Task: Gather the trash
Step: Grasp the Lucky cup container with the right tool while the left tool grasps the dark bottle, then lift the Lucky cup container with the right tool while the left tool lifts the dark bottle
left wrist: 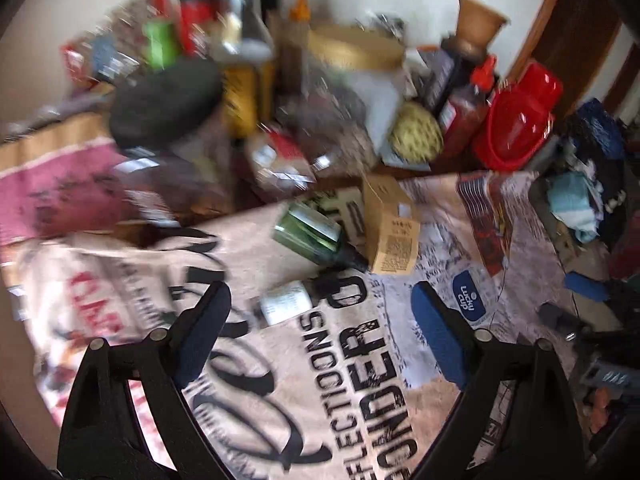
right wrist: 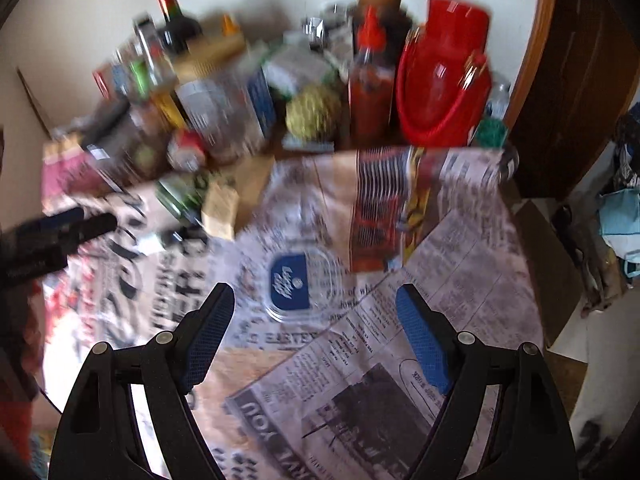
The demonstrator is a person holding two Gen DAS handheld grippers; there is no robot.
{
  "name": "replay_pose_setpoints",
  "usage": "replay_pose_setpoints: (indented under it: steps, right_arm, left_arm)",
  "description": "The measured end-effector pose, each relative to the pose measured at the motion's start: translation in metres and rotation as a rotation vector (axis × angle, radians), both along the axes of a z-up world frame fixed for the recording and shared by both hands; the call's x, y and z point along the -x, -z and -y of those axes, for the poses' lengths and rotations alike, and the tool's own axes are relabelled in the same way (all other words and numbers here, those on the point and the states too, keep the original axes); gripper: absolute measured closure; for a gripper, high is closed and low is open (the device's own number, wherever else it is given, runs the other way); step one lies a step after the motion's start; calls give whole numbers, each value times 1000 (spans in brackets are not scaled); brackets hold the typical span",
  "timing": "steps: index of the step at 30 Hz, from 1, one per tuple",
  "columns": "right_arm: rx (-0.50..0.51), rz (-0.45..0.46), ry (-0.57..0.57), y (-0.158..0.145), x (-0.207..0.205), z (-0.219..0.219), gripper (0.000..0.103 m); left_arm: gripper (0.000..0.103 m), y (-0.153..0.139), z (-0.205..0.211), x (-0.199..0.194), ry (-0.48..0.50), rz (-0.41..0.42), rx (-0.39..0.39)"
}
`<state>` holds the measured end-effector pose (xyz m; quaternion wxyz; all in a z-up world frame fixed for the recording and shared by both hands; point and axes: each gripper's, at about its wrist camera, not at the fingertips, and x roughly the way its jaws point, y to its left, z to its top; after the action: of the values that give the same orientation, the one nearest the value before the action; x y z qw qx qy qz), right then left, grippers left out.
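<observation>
A small white-labelled bottle [left wrist: 286,303] lies on its side on the printed cloth [left wrist: 360,400], beside a green bottle [left wrist: 310,236] and a cardboard box [left wrist: 390,226]. The left gripper [left wrist: 320,332] hangs just short of it, jaws spread wide and empty, seemingly lined up to take it. The right gripper [right wrist: 316,328], equally open, faces a clear plastic lid [right wrist: 300,288] on the newspaper [right wrist: 400,380], likely next.

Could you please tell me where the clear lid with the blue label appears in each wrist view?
Left wrist: the clear lid lies right of centre, just beyond the right finger of the left tongs.
Right wrist: centre, ahead between the right tongs.
Shared landmark: the red jug at the back.
</observation>
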<state>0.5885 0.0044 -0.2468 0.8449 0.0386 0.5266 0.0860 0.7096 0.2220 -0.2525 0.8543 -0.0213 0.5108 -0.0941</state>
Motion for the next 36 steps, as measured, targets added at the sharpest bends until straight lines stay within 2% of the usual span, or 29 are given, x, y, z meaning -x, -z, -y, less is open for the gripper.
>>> replay_pose_setpoints:
  steps: [4, 7, 11, 14, 17, 21, 25, 27, 29, 32, 36]
  right_arm:
    - [38, -61, -50, 33, -15, -14, 23]
    - [43, -84, -83, 46, -20, -22, 23]
    - [48, -100, -106, 57, -24, -28, 23]
    - [60, -105, -94, 63, -29, -28, 23]
    - [72, -94, -67, 67, -34, -23, 23]
    - [29, -111, -64, 72, -42, -16, 23]
    - [23, -130, -90, 78, -51, -16, 25]
    - [66, -123, -122, 80, -51, -21, 30]
    - [65, -127, -135, 81, -56, -27, 31]
    - [48, -130, -124, 79, -54, -25, 32]
    - [-13, -118, -93, 63, -40, -10, 33]
  left_arm:
    - [21, 39, 14, -22, 78, -60, -34]
    - [21, 55, 18, -31, 113, -74, -69]
    - [21, 68, 18, -36, 149, -98, -74]
    - [23, 72, 16, -32, 183, -117, -36]
    - [30, 73, 14, -24, 196, -127, -17]
    - [52, 79, 14, -21, 179, -154, -36]
    - [59, 78, 14, -18, 148, -149, -57]
    - [60, 79, 16, -16, 145, -150, -70]
    - [64, 80, 22, -13, 140, -149, -111]
    - [74, 81, 28, -13, 116, -153, -158]
    - [75, 81, 27, -14, 66, -183, -146]
